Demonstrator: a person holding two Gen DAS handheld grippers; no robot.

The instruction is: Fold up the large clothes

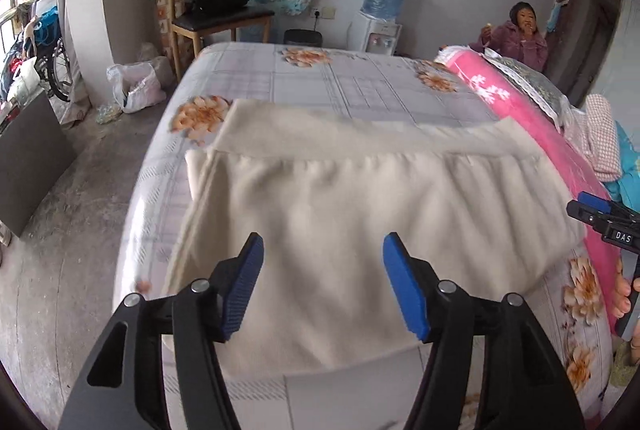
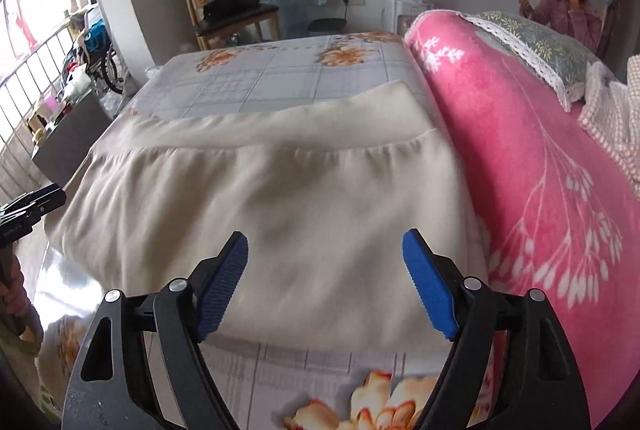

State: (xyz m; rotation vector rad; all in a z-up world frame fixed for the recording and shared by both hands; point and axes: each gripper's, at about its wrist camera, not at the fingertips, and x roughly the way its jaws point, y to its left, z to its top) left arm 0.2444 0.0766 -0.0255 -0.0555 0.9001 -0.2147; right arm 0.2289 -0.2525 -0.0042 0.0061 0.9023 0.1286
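Observation:
A large cream garment point(image 1: 352, 213) lies folded flat on the floral bed sheet point(image 1: 320, 81), its ribbed waistband at the far side. It also shows in the right wrist view point(image 2: 280, 197). My left gripper point(image 1: 323, 282) is open and empty, hovering above the garment's near left part. My right gripper point(image 2: 325, 282) is open and empty, above the garment's near right edge. The right gripper's tip shows at the right edge of the left view point(image 1: 600, 213); the left gripper's tip shows at the left edge of the right view point(image 2: 32, 205).
A rolled pink blanket point(image 2: 540, 165) with a pillow point(image 2: 532, 45) lies along the bed's right side. A person in purple point(image 2: 568, 9) sits behind it. A wooden chair point(image 1: 216, 9), a water dispenser point(image 1: 380, 13) and a white bag point(image 1: 136, 85) stand beyond the bed.

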